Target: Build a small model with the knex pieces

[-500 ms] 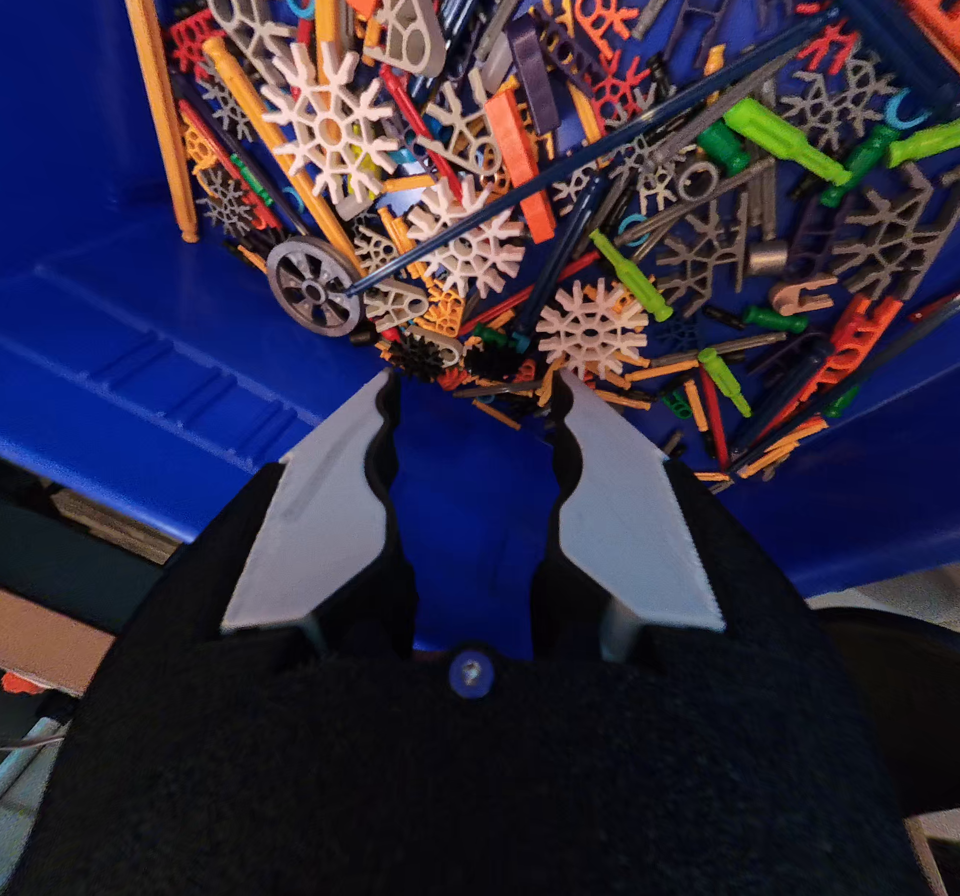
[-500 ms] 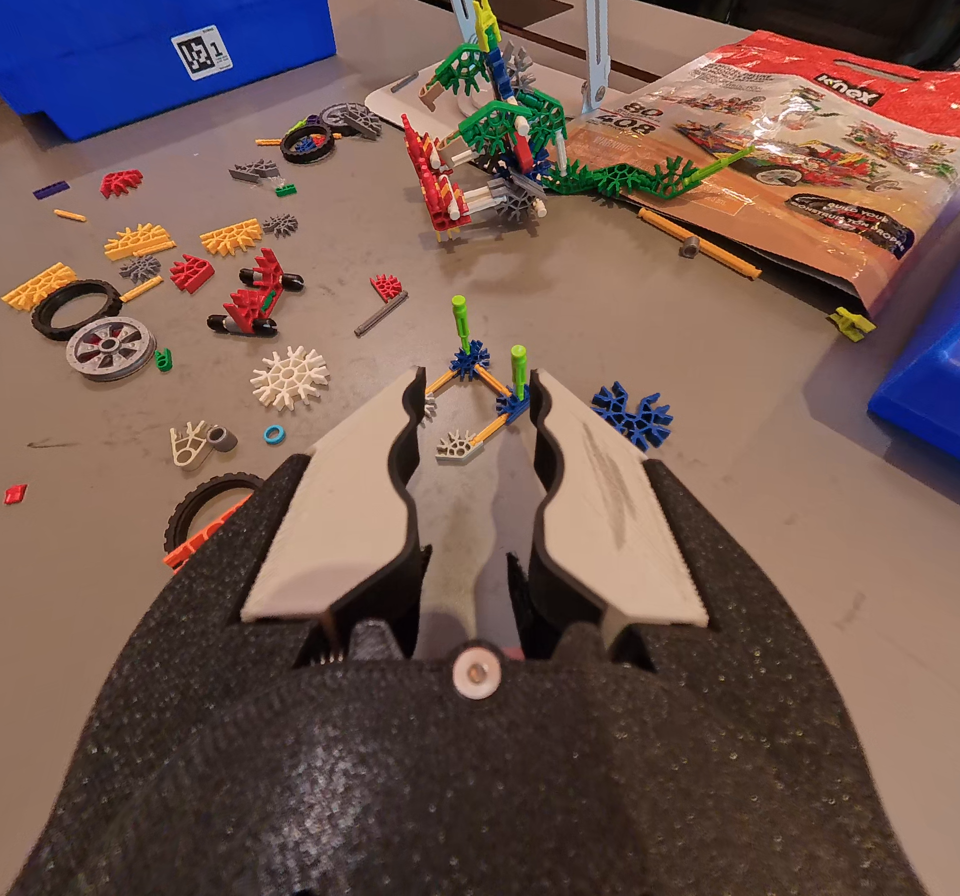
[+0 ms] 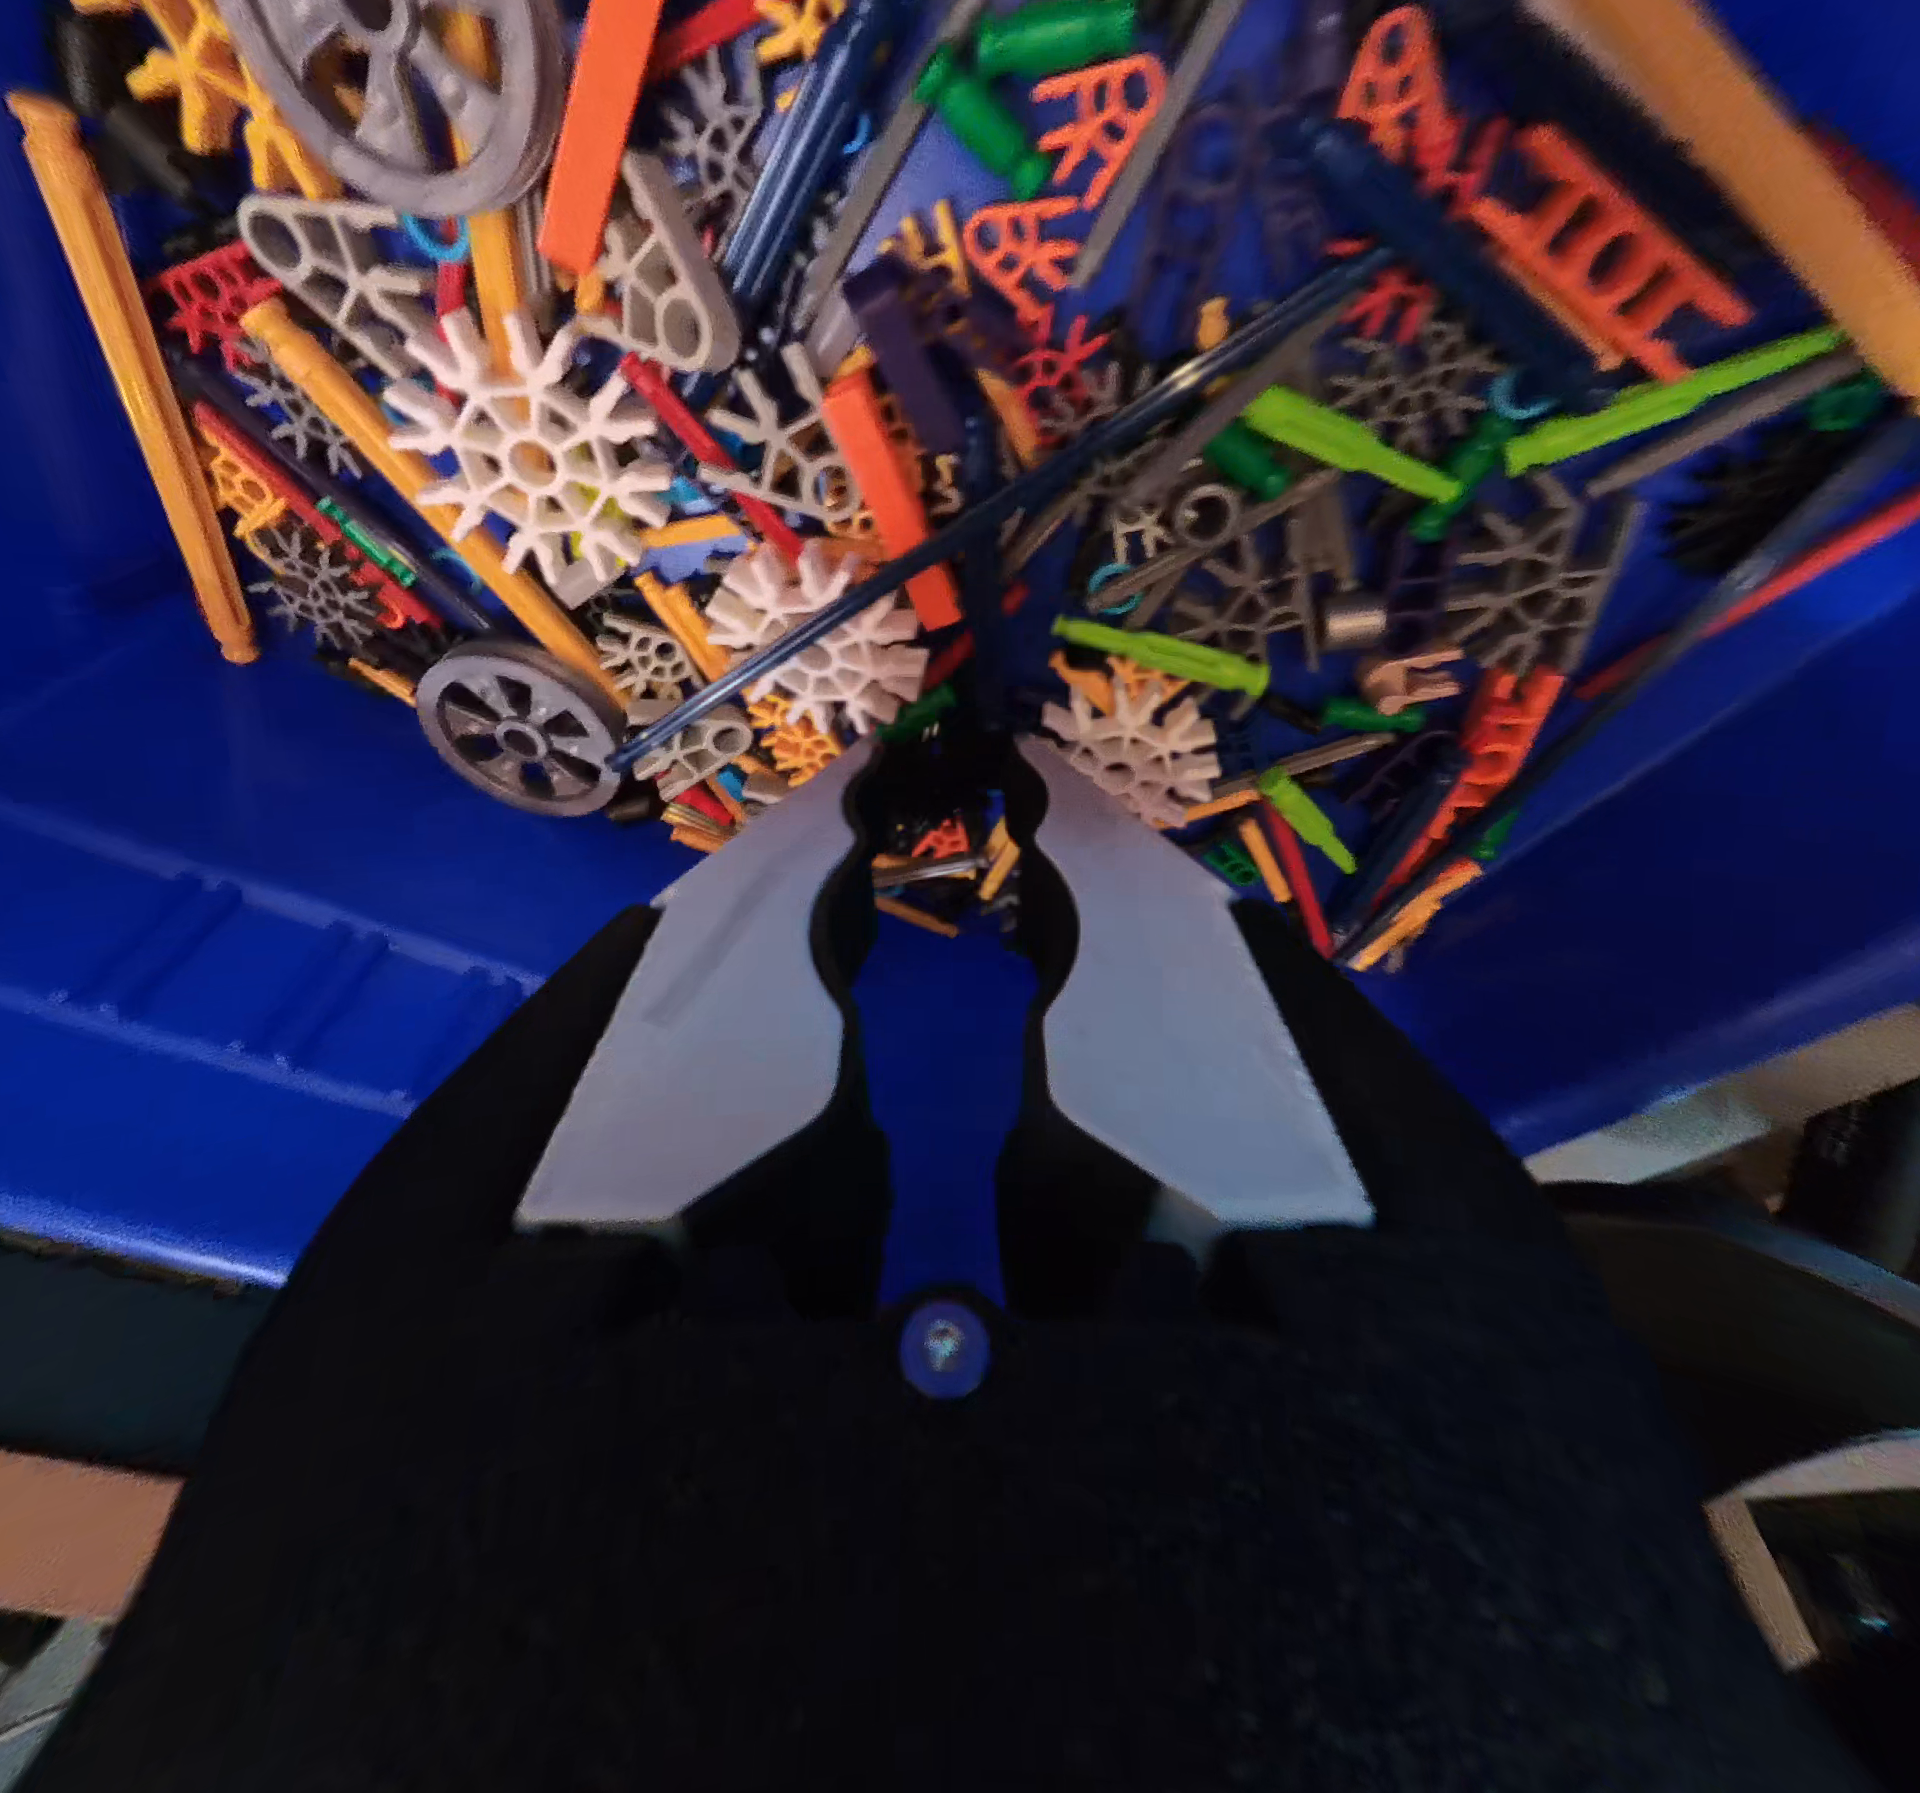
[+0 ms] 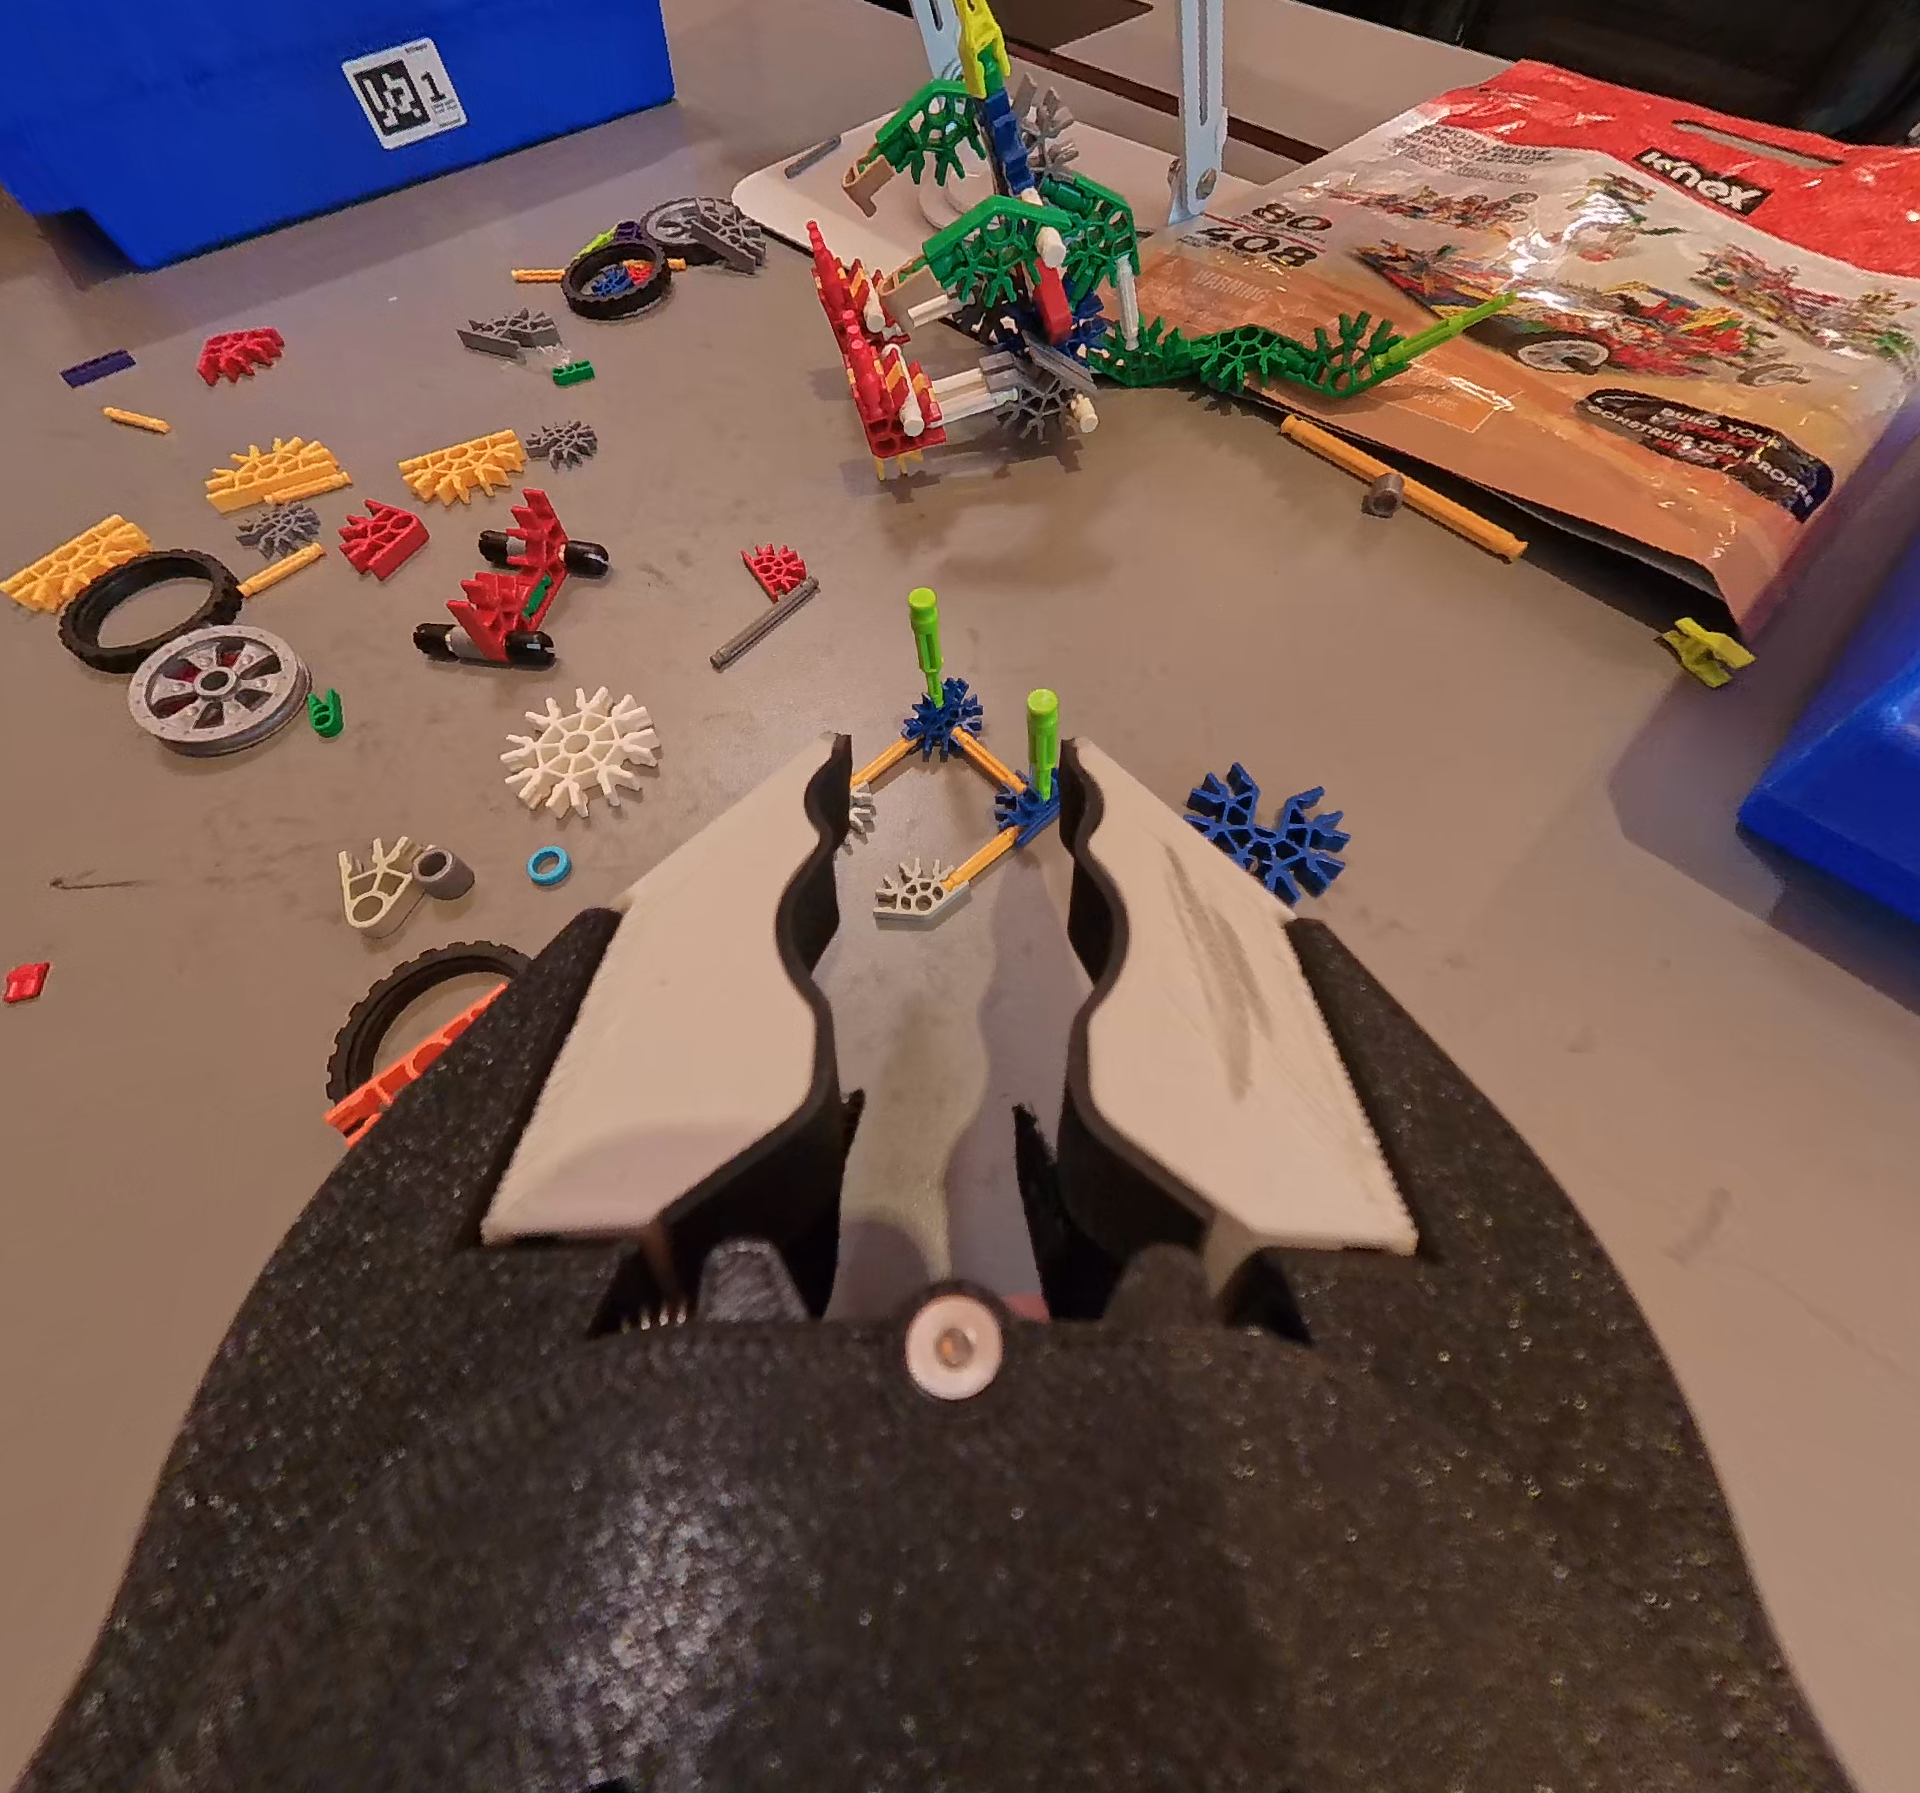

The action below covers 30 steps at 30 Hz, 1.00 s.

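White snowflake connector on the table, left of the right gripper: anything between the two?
Nothing visible. The white snowflake connector lies flat on bare grey table, left of and slightly ahead of the right gripper. The small blue-and-orange frame sits between the fingertips, not toward the snowflake.

Surface: grey table (image 4: 1195,600), scuffed.
Far left: blue bin (image 4: 312,60), tag sticker on its wall.
Left: loose yellow, red, grey connectors; black tyre (image 4: 145,609) touching grey wheel (image 4: 218,689).
Centre: white snowflake connector (image 4: 580,751); small blue-and-orange rod frame (image 4: 961,787), two green rods upright.
Far centre: green-red model (image 4: 987,289).
Right: printed bag (image 4: 1579,309); blue connectors (image 4: 1268,834).
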Each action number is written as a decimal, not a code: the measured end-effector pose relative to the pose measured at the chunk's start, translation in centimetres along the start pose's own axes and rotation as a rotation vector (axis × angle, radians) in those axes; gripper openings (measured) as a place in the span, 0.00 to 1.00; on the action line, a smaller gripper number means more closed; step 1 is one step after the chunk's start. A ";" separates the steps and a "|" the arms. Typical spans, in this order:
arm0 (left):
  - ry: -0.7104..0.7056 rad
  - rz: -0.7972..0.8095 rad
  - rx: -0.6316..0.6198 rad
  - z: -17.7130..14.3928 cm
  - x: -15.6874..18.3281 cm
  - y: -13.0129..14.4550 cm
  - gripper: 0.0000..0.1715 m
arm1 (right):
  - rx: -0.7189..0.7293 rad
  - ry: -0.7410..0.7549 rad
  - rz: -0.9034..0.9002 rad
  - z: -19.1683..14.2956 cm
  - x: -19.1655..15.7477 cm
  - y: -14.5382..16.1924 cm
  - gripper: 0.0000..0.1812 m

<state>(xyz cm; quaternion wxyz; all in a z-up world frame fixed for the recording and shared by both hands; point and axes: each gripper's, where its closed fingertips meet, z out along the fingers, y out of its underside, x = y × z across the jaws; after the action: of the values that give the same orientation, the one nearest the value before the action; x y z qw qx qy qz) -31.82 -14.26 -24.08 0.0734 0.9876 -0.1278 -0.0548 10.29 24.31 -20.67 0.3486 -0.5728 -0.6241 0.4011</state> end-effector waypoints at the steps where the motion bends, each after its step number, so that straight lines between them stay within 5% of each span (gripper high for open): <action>1: -0.006 0.003 0.034 -0.5 0.0 -0.4 0.11 | 0.001 0.000 0.000 0.0 0.0 0.0 0.22; 4: -0.071 -0.067 0.178 -3.2 -1.6 -1.4 0.12 | 0.001 -0.001 0.002 0.0 0.0 0.0 0.22; 9: -0.165 -0.102 0.104 -4.7 -3.5 1.5 0.16 | 0.002 -0.001 0.005 0.0 0.0 0.0 0.22; 24: -0.117 -0.035 0.079 -0.6 -1.5 -0.1 0.21 | 0.002 -0.002 0.005 0.0 0.1 0.0 0.22; 30: -0.050 -0.024 0.062 0.3 -0.3 -0.2 0.13 | 0.004 -0.002 0.004 0.0 0.1 0.0 0.22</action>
<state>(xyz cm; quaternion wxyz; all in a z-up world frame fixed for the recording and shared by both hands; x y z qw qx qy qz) -32.07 -14.05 -24.39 0.0391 0.9891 -0.1195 -0.0766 10.27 24.40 -20.62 0.3483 -0.5731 -0.6224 0.4035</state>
